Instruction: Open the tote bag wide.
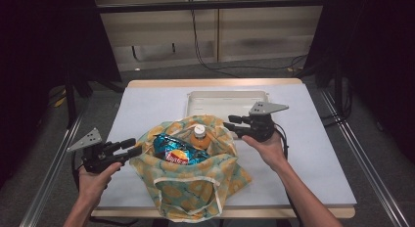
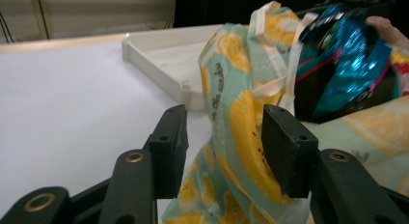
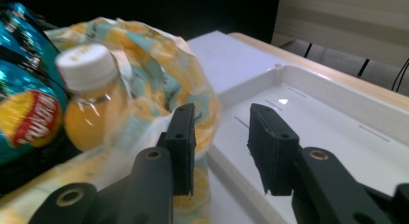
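Observation:
A yellow-and-teal lemon-print cloth bag (image 1: 195,183) stands open at the front middle of the table. Inside it are a blue chip packet (image 1: 173,151) and an orange drink bottle (image 1: 199,136) with a white cap. My left gripper (image 1: 133,146) is at the bag's left rim. In the left gripper view its jaws (image 2: 224,151) stand apart with a fold of the bag (image 2: 236,118) loose between them. My right gripper (image 1: 230,124) is at the bag's right rim. In its own view the jaws (image 3: 222,147) are apart, the cloth (image 3: 159,55) beside one jaw and the bottle (image 3: 89,103) close by.
A shallow white tray (image 1: 215,97) lies just behind the bag, close under the right gripper (image 3: 337,137). The table has a white cover (image 1: 147,104) with a wooden edge. Cables run on the floor beyond it, and dark curtains hang at both sides.

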Available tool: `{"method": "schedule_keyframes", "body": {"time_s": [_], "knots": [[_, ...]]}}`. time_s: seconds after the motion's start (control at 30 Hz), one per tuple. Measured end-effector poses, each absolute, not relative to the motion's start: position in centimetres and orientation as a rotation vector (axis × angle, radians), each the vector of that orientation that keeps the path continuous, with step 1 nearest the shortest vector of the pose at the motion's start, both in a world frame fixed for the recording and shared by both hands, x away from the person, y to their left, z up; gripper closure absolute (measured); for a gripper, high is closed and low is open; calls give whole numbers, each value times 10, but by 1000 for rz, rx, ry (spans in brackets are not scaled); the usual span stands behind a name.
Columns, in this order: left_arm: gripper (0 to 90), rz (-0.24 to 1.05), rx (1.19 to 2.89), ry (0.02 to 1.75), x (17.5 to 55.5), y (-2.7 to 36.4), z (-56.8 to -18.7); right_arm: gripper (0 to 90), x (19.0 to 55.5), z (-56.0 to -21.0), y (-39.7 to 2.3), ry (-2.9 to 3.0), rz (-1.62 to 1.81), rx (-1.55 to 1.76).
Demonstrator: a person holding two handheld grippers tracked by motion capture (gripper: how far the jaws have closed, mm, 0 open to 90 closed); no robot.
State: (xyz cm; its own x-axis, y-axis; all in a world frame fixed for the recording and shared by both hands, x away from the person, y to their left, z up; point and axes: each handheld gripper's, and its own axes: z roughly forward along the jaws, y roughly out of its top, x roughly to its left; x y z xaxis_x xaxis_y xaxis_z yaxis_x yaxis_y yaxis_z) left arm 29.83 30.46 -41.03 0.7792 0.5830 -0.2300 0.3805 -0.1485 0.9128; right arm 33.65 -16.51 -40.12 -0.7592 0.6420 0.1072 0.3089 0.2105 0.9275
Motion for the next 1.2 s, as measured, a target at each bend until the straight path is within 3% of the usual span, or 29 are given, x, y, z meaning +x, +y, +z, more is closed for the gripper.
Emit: {"method": "schedule_keyframes", "body": {"time_s": [0.23, 0.37, 0.6, 0.63, 0.7, 0.73, 0.77, 0.8, 0.83, 0.87, 0.9, 0.93, 1.2], "knots": [[518, 308, 1749, 652, 292, 297, -386, 600, 323, -382, -173, 2162, 1630, 866], [538, 254, 1804, 596, 296, 281, -386, 561, 312, -376, -157, 2212, 1657, 773], [385, 191, 1927, 619, 312, 266, -406, 513, 315, -392, -136, 2311, 1575, 745], [366, 171, 1942, 625, 316, 266, -411, 517, 317, -394, -135, 2316, 1560, 751], [364, 138, 1959, 628, 319, 267, -417, 679, 324, -402, -136, 2330, 1536, 765], [407, 138, 1959, 628, 319, 267, -417, 679, 324, -402, -136, 2330, 1536, 765], [407, 133, 1967, 617, 319, 267, -420, 756, 326, -404, -137, 2331, 1528, 776], [519, 144, 1983, 601, 318, 266, -421, 857, 329, -406, -139, 2335, 1522, 783], [687, 141, 1995, 592, 315, 265, -421, 892, 332, -408, -142, 2310, 1539, 814], [772, 141, 1995, 592, 315, 265, -421, 892, 332, -408, -142, 2310, 1539, 814], [772, 132, 1994, 582, 315, 266, -420, 897, 334, -408, -144, 2293, 1544, 825], [846, 111, 1975, 582, 315, 267, -419, 900, 338, -409, -147, 2265, 1552, 851], [886, 73, 1867, 709, 329, 279, -423, 900, 355, -428, -141, 2261, 1470, 911]]}}
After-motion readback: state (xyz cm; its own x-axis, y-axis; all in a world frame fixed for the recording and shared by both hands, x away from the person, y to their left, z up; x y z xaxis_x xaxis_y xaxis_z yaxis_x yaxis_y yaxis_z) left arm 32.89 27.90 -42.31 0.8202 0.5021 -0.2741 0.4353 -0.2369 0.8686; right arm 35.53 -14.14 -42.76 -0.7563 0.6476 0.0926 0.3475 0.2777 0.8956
